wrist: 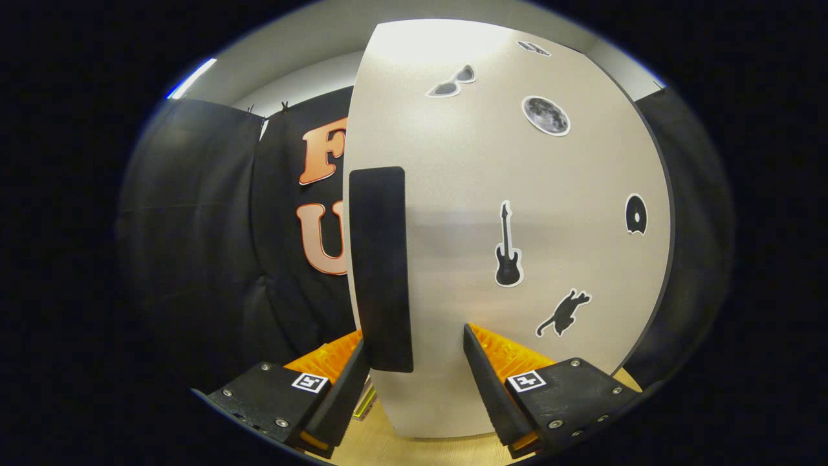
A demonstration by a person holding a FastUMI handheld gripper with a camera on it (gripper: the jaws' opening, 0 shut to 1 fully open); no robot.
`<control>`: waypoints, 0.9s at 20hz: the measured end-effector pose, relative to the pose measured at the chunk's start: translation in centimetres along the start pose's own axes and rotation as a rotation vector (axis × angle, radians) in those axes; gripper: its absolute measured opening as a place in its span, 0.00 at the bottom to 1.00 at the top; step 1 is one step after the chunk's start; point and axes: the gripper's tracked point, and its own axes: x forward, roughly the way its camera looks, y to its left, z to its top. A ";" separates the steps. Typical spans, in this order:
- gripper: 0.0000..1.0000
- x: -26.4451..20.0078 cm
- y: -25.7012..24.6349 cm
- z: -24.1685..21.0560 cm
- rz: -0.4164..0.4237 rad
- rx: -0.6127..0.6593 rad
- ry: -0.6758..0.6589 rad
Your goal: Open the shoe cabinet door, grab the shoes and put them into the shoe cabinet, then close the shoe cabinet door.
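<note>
— Fingers first: how do they stand?

— Spread apart, one to each side of the lower part of the shoe cabinet door (453,194). The gripper (417,382) has the door's free edge and its dark vertical handle (381,268) in the gap. The left finger (339,395) sits at the foot of the handle, close enough that contact cannot be told. The right finger (495,388) lies just in front of the door's pale face.

— So nothing is clamped?

— Nothing visibly pressed from both sides; the gap is wider than the handle.

— And the door itself?

— It rises right ahead of the fingers, pale and smooth. Stickers dot it: a guitar (508,246), a cat (564,313), a moon (546,116), sunglasses (451,82) and a small dark disc (636,215).

— What lies around it?

— Black cloth wall (207,246) hangs beyond the door's left edge. A strip of light wooden floor (381,446) shows beneath the door between the fingers.
</note>
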 end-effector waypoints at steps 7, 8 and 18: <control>0.87 0.7 0.0 -0.3 -0.044 -0.025 0.002; 0.88 0.8 0.0 -0.3 -0.054 -0.030 -0.003; 0.94 -1.7 1.0 0.1 -0.068 0.001 -0.010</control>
